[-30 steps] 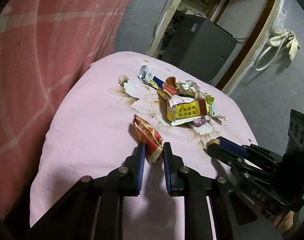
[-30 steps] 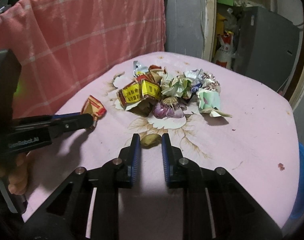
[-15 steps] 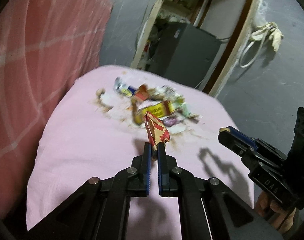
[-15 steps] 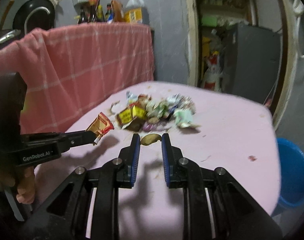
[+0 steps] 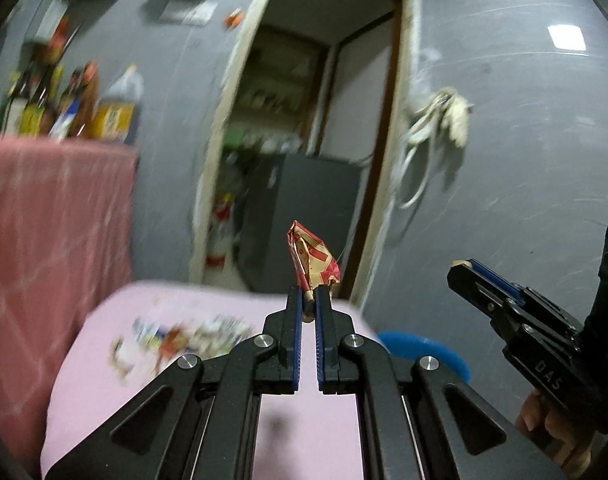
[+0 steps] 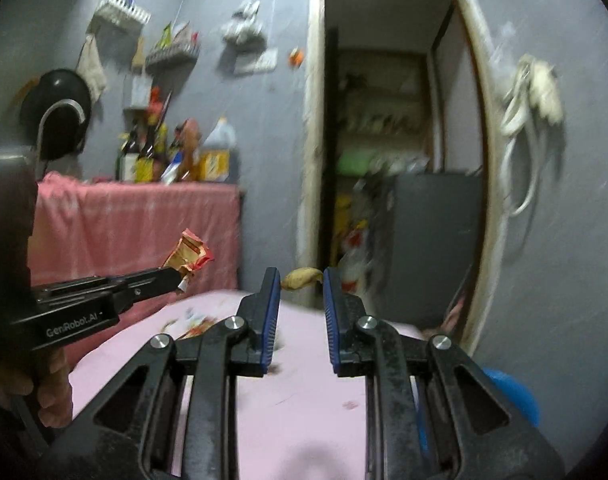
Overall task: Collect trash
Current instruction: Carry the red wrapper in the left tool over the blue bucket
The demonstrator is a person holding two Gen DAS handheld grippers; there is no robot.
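**A:** Right, what is each hand carrying at this moment?

**B:** The left gripper (image 5: 308, 300) is pinching a crumpled red-and-cream foil snack wrapper (image 5: 312, 261) by its lower end, jaws closed tight on it, so most of the wrapper is standing up above the tips. The right gripper (image 6: 301, 280) is clamping a small yellowish-brown curved scrap (image 6: 301, 278), maybe a bit of peel, crosswise between its blue pads; I cannot tell exactly what it is.

**A:** And both are off the worktop?

**B:** Yes, both pieces are hanging in the air above the pink cloth-covered worktop (image 6: 304, 400). A blurred heap of mixed crumpled wrappers (image 5: 179, 338) is lying further back on the cloth.

**A:** How is the wrapper likely handling?

**B:** I am judging it as nearly weightless, thin and crackly, soft enough to fold under the pads. Foil is slippery, so a grip on a bunched, folded part is looking safer than one on a single flat edge. The scrap is looking soft and light too; squeezing across its middle is suiting it.

**A:** Where is it all heading?

**B:** Probably toward the round blue plastic tub (image 5: 424, 350) showing beside the worktop's far corner, though that is my guess.
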